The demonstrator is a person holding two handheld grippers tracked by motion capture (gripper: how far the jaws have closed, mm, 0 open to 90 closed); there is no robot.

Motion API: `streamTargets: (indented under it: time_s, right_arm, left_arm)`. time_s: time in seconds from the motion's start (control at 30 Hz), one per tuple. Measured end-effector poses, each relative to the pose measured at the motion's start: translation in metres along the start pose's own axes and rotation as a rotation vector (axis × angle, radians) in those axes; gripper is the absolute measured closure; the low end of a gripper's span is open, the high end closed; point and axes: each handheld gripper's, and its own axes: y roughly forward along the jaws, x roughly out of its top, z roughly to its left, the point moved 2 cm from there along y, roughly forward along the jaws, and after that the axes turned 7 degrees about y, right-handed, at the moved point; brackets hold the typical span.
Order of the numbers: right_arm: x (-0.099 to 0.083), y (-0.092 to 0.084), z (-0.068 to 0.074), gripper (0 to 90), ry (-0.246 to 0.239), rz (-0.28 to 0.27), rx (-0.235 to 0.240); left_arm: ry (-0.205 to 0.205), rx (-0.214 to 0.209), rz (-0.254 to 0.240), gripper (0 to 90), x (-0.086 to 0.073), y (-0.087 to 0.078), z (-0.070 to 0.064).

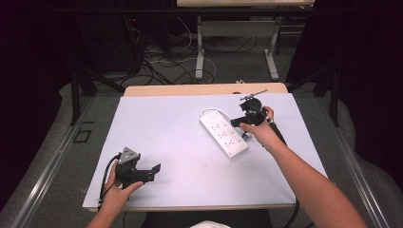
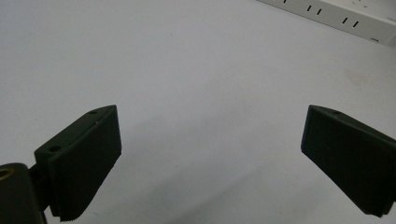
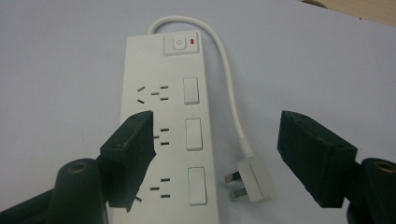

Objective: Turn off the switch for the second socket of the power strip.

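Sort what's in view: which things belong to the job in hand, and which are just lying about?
In the job:
- power strip, on the table
- its plug, lying unplugged beside it
- right gripper, jaws open over the strip and plug

Lying about:
- left gripper, open, idle
- floor cables
- second table's legs

Overhead light brightens the white mat [image 1: 180, 142] evenly; surroundings stay dark (soft shadows, slight close-up blur)
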Motion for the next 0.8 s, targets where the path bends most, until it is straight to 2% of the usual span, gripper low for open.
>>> streamTargets:
  time_s: [0.43, 0.53, 0.63, 0.8]
  right_arm:
    - [0.003, 0.021, -0.002, 33.9, -0.001, 0.025, -0.016]
    - [0.003, 0.026, -0.002, 35.7, 0.025, 0.043, -0.007]
    - [0.003, 0.03, -0.004, 35.9, 0.027, 0.053, -0.014]
    - [0.003, 0.036, -0.005, 38.2, 0.049, 0.07, 0.011]
  left_arm:
    - [-0.004, -0.001, 0.001, 5.1, 0.0, 0.0, 0.0]
    - [-0.002, -0.001, 0.002, 5.3, 0.0, 0.0, 0.0]
    - [-0.002, -0.006, 0.008, 5.4, 0.0, -0.001, 0.0]
    - [0.006, -0.003, 0.008, 5.5, -0.001, -0.001, 0.001]
